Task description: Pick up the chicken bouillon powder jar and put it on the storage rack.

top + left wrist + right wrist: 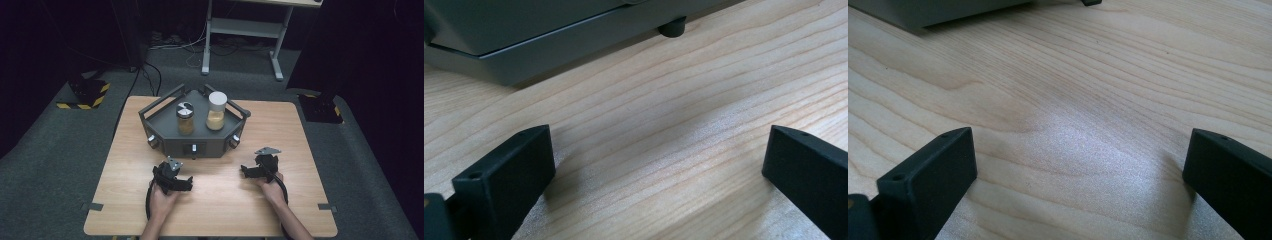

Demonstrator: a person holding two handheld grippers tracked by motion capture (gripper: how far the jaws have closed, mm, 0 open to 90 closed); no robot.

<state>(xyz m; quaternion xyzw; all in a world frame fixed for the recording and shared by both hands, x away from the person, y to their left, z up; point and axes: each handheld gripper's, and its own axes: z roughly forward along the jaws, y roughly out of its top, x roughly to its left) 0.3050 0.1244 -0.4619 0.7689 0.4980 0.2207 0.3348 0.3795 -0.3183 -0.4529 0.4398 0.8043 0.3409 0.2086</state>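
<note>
Resting low on the table, left gripper and right gripper, fingers wide, empty | two jars upright in grey tray just ahead | best approached level, centred on one jar before closing.

Grey angular tray: raised rail walls, knobs on front faces, sits on far half of wooden table; its base edge and one foot show in left gripper view.

Glass jar: upright inside tray, left of centre, black-and-white patterned lid, brownish contents.

White-lidded jar: upright inside tray, just right of glass jar, apart from it, taller, pale tan contents filling lower part.
</note>
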